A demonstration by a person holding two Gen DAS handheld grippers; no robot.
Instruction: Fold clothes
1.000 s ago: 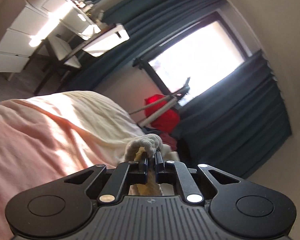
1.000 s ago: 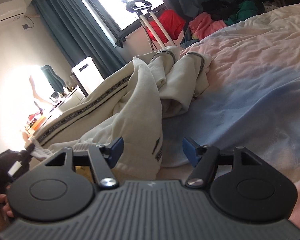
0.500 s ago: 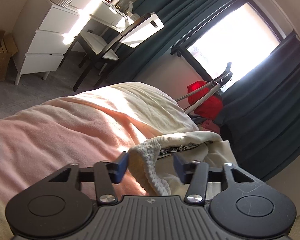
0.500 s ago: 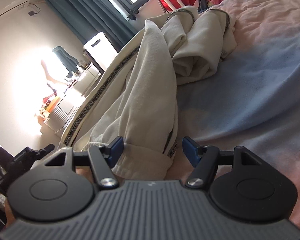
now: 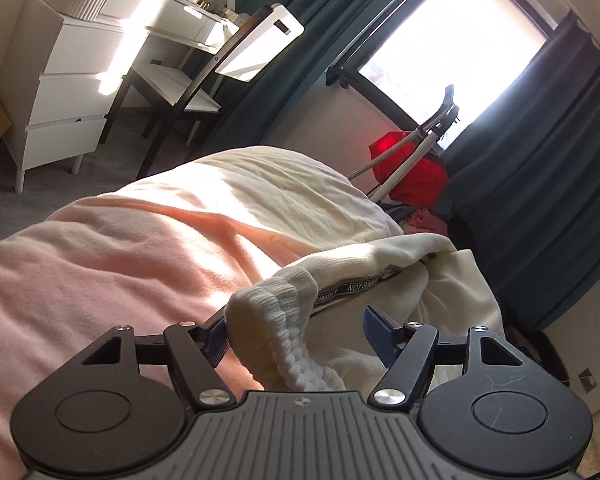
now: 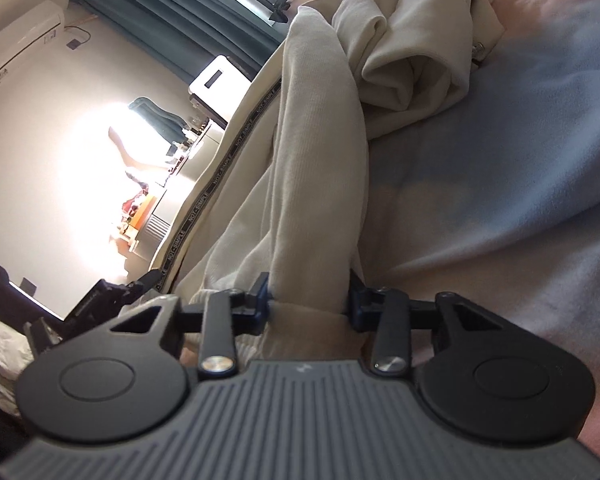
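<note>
Lay stretched across the pink bedspread [image 5: 100, 264]: cream trousers [image 6: 312, 184], a dark lettered tape running down the side seam, the far end bunched in a heap toward the window [image 5: 456, 36].

Left gripper [image 5: 296, 336]: jaws stood wide apart, ribbed cuff [image 5: 276, 320] of the trousers lying loose between them, touching the left pad, clear of the right. Not clamped.

Right gripper [image 6: 310, 300]: jaws drawn in part-way against a thick fold of the trousers, both blue pads touching cloth. Could not tell whether pinched firmly or merely closing round it; lower edge of the fold hidden behind the gripper body.

Seen at the left edge of the right wrist view: the other gripper's black frame, mostly cut off and dark. Behind it, wall blown out by sun glare, details on the dresser [image 5: 64, 92] unreadable there. Red fabric [image 5: 412, 168] under the window partly hidden by a white pole [image 5: 416, 156]. Lettering on the tape partly legible only in the right wrist view.
</note>
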